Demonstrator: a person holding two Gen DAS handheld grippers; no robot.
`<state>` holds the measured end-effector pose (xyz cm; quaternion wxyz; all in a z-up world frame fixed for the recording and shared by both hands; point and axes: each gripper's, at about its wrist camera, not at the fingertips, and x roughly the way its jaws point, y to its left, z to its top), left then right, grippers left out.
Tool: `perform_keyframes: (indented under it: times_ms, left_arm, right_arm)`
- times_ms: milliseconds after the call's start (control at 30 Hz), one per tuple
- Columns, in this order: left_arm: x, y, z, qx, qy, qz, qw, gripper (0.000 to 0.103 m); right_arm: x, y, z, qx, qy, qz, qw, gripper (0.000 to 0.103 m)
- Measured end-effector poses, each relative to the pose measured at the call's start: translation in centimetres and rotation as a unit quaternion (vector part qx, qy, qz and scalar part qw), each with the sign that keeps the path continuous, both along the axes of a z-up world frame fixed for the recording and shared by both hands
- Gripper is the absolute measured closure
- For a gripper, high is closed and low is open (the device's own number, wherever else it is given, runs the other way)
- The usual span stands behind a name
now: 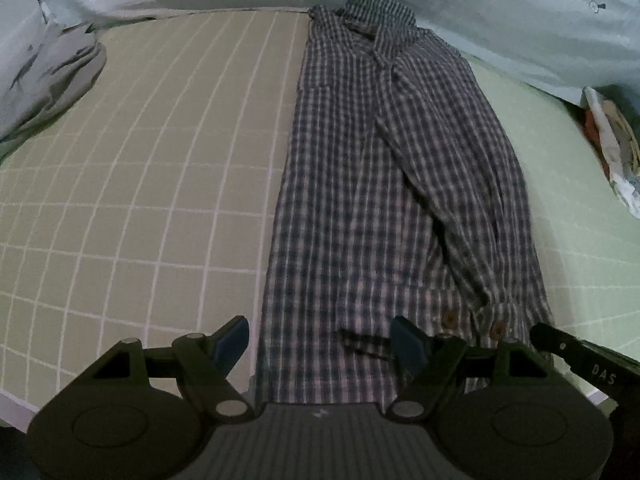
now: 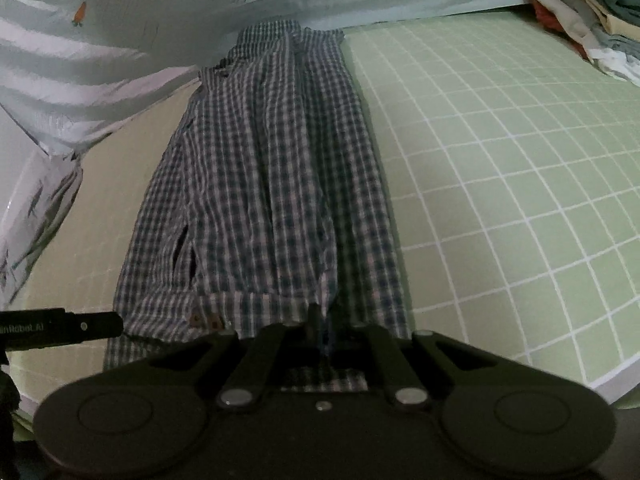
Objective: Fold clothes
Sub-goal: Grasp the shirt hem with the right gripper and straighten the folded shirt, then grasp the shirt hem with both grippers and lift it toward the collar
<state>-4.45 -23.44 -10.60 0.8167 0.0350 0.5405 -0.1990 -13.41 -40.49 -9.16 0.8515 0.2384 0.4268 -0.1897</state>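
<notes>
A blue-and-white checked shirt [image 1: 360, 184] lies lengthwise on the green gridded bed sheet [image 1: 140, 168], collar at the far end, both sides folded in, one sleeve [image 1: 452, 184] laid down its right side with the buttoned cuff near the hem. My left gripper [image 1: 320, 344] is open over the shirt's near left hem, its right finger above the cloth. My right gripper [image 2: 320, 328] is shut on the shirt's [image 2: 260, 180] near hem at its right part. The right gripper's finger [image 1: 576, 356] shows at the lower right of the left wrist view.
A pale quilt with carrot prints [image 2: 120, 40] is bunched along the far side of the bed. A stack of folded clothes [image 2: 584, 12] sits at the far right corner. A grey patterned pillow [image 1: 44, 80] lies at the far left. The bed's near edge [image 2: 608, 380] runs just below the grippers.
</notes>
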Motion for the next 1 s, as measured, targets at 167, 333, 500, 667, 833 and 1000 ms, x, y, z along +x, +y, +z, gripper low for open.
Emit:
perform_keyframes:
  times_ms: [167, 333, 500, 667, 833, 1000]
  left_arm:
    - [-1.0, 0.2, -0.4, 0.008, 0.002, 0.003, 1.0000, 0.025]
    - [-2.0, 0.5, -0.9, 0.022, -0.001, 0.003, 0.9997, 0.025]
    - [-2.8, 1.0, -1.6, 0.033, 0.009, 0.006, 0.9994, 0.025]
    - [-3.9, 1.3, -2.2, 0.038, 0.011, 0.001, 0.9992, 0.027]
    - [-5.0, 0.8, -2.6, 0.048, 0.005, -0.051, 0.9975, 0.055]
    - [-4.3, 1.0, -2.7, 0.012, 0.034, -0.051, 0.9981, 0.094]
  right_arm:
    - [-0.5, 0.8, 0.1, -0.053, 0.015, 0.013, 0.998, 0.049]
    - [-1.1, 0.8, -0.6, -0.056, 0.032, 0.004, 0.998, 0.029]
    - [-1.7, 0.9, -1.3, -0.048, 0.051, -0.001, 0.998, 0.027]
    - [-2.4, 1.1, -1.9, -0.042, 0.068, 0.006, 0.997, 0.027]
    - [-2.6, 1.5, -1.9, -0.042, 0.071, 0.022, 0.996, 0.046]
    - [-2.3, 1.0, -1.7, -0.036, 0.078, 0.030, 0.996, 0.094]
